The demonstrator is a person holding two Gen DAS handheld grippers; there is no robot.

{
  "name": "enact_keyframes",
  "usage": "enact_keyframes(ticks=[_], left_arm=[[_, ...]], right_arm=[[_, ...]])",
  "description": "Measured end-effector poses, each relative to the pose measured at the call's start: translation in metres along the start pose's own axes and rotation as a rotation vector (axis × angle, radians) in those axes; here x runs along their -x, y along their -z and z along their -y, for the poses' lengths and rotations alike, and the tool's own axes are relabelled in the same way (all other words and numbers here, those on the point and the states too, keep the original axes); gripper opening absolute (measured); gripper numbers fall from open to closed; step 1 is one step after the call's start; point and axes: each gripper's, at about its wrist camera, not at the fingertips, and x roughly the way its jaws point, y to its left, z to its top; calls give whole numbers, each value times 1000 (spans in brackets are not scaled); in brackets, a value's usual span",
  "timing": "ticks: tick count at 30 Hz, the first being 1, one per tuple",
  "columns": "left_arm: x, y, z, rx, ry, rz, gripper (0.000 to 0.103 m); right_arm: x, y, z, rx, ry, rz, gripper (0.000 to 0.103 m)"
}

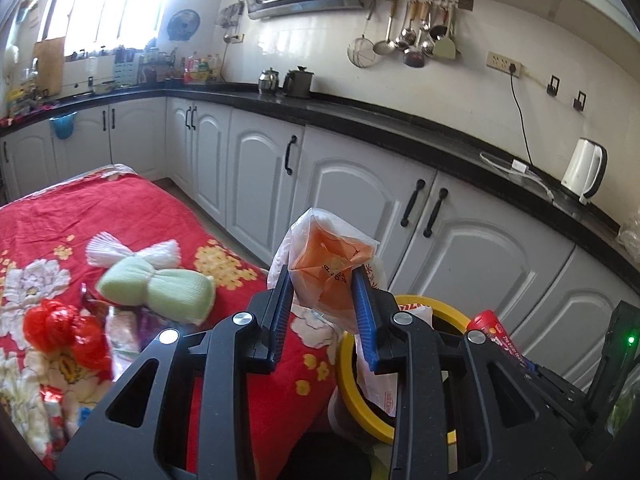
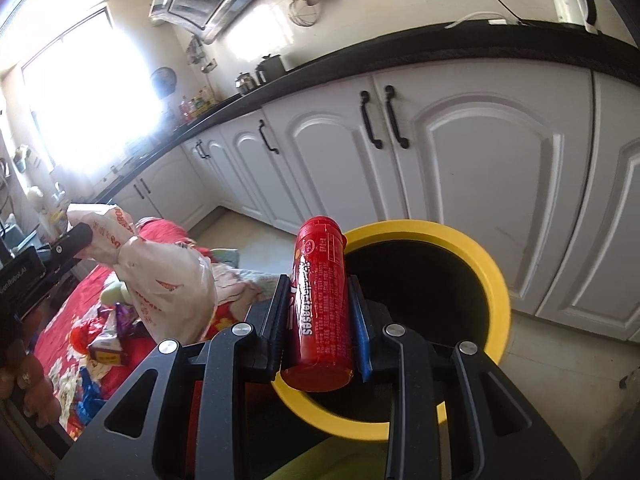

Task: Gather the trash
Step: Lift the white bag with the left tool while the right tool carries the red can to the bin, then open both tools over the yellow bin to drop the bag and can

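The red floral cloth-covered table (image 1: 160,208) bears the leftover wrappers, beside the round black bin with a yellow plastic rim (image 2: 496,280), placed within easy reach. The left gripper (image 1: 324,280) pinches a crumpled white-and-orange plastic bag (image 1: 332,264) near the rim; the right gripper (image 2: 320,292) clamps a red cylindrical candy tube (image 2: 322,304) lengthwise at the bin's mouth, probably for dropping

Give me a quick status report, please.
Left gripper shut on white plastic bag. Right gripper shut on red plastic tube, over yellow-rimmed bin. Nothing blocking.
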Motion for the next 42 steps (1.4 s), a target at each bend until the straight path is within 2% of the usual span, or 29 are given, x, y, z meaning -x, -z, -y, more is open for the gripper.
enact_keyframes(ticks=[14, 21, 26, 29, 31, 33, 42], left_arm=[[-54, 29, 47, -59, 20, -105, 24], [-75, 41, 56, -72, 23, -157, 25], [-86, 46, 58, -67, 33, -183, 30], [-90, 48, 57, -49, 38, -199, 38], [-89, 48, 55, -40, 40, -200, 46], [-86, 47, 52, -31, 38, -195, 55], [-61, 39, 28, 34, 23, -165, 87]], right_arm=[[-28, 6, 46, -57, 23, -84, 27], [-37, 10, 54, -72, 15, -111, 27], [-41, 12, 58, -81, 9, -124, 28], [-42, 12, 62, -93, 16, -126, 32], [-42, 13, 63, -95, 30, -123, 47], [-41, 14, 63, -100, 38, -118, 57], [-36, 15, 53, -74, 31, -113, 61]])
